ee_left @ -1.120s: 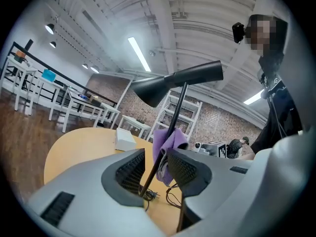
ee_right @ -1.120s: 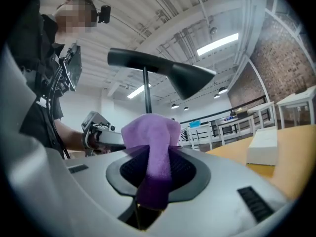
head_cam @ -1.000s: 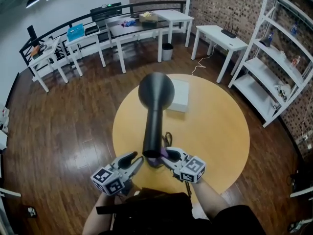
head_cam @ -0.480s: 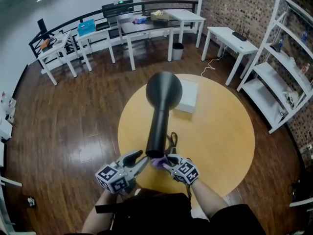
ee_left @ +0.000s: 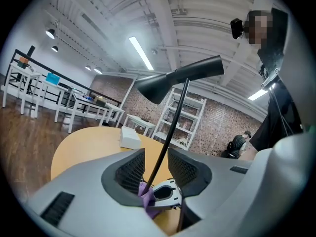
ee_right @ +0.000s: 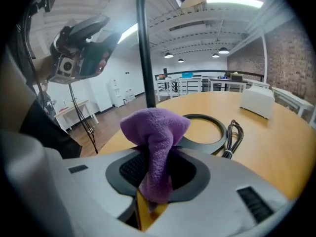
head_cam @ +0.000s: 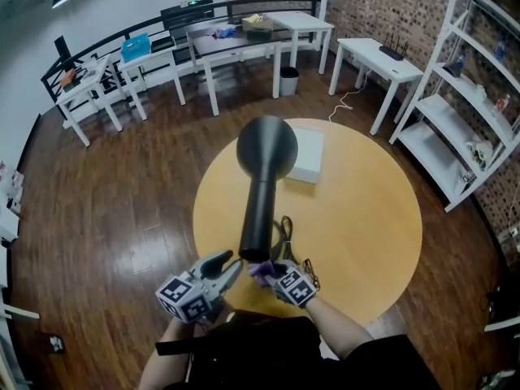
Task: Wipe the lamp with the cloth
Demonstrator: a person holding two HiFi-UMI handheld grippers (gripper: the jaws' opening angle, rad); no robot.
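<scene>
A black lamp [head_cam: 260, 201] stands upright at the near edge of a round table [head_cam: 357, 218], its cone shade [ee_left: 180, 78] leaning out over the tabletop. The right tool [head_cam: 268, 271] is clenched on a purple cloth [ee_right: 155, 132], held low with the lamp's thin stem [ee_right: 144, 48] rising just beyond the bunched fabric and the ring base [ee_right: 207, 127] right behind it. The left tool [head_cam: 230, 266] points level at the same stem from the other side, its jaws standing apart and gripping nothing, the stem framed in the gap. With the stem running vertically, any wipe would likely travel up along it from the cloth-bearing right hand.
</scene>
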